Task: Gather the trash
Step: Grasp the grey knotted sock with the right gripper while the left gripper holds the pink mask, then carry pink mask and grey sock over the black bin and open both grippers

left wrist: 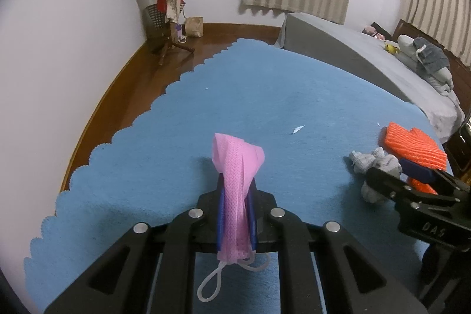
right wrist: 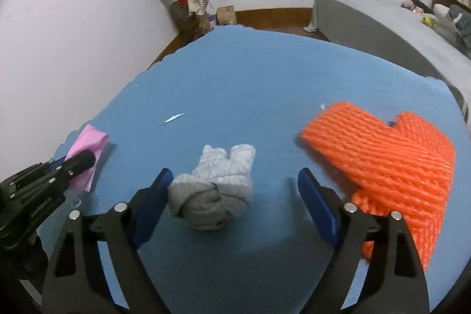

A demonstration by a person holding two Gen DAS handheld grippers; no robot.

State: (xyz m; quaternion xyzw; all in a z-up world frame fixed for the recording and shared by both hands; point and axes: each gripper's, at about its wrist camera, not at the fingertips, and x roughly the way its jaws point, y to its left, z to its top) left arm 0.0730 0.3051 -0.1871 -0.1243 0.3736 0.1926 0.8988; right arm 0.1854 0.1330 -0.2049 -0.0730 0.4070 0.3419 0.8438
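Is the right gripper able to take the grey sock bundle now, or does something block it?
Probably yes. The right gripper is open with the grey sock bundle already between its fingers, nothing in between. The orange foam net lies outside, beside the right finger.

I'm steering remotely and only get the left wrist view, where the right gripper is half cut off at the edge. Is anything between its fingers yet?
Observer: The right gripper is open, with the grey rolled cloth lying between its fingers. One finger sits at the cloth's edge; the other is well clear.
Operator: Is the orange thing in its way?
Observer: The orange netting lies outside the far finger, partly tucked behind it, not between the two.
Operator: Can you see my left gripper from there?
Observer: Yes, the left gripper shows at the frame's left edge, shut on the pink mask.
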